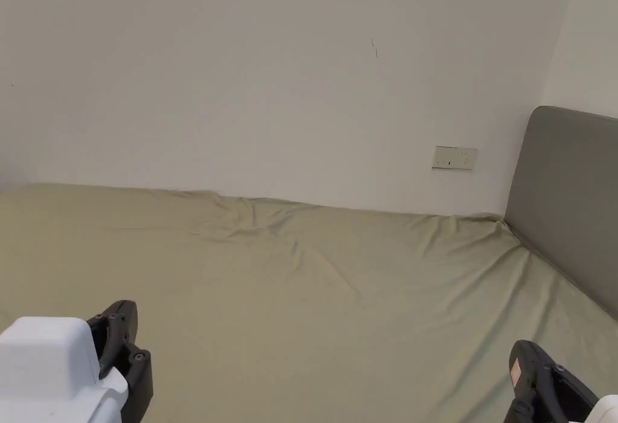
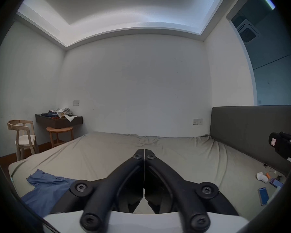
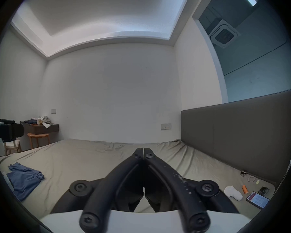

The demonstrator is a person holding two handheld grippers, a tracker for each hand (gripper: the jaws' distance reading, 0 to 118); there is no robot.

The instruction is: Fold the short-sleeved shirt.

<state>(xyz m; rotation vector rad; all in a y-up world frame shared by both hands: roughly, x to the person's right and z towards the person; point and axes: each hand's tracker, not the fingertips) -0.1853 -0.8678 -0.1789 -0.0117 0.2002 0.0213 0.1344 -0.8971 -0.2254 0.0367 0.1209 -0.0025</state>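
shirt: crumpled blue short-sleeved cotton shirt, lying in a loose heap at the left end of the bed near its front edge; not spread, not folded.
bed: wide mattress under a wrinkled olive-green fitted sheet, the likely folding surface, bare across its middle.
left gripper: black two-jaw tool on a white body, jaws clenched tip to tip on nothing, raised over the sheet with the shirt off to its left and below.
right gripper: matching black two-jaw tool, jaws likewise pressed together and empty, raised nearer the headboard end, well apart from the shirt.
headboard: grey padded upholstered panel along the right side of the bed.
small clutter: white rolled sock-like bundle, orange tube and a lit phone, grouped on the sheet by the headboard, well clear of the bare middle.
far corner: dark wall shelf piled with clothes, round wooden stool under it, pale wooden chair beside.
stage: judged as the start; nothing gripped yet.
next need: probably both jaws released, carried left to the heap, then shoulders or hem picked up and the shirt drawn flat onto the bare middle.
risk: pinching the sheet along with the thin shirt fabric.
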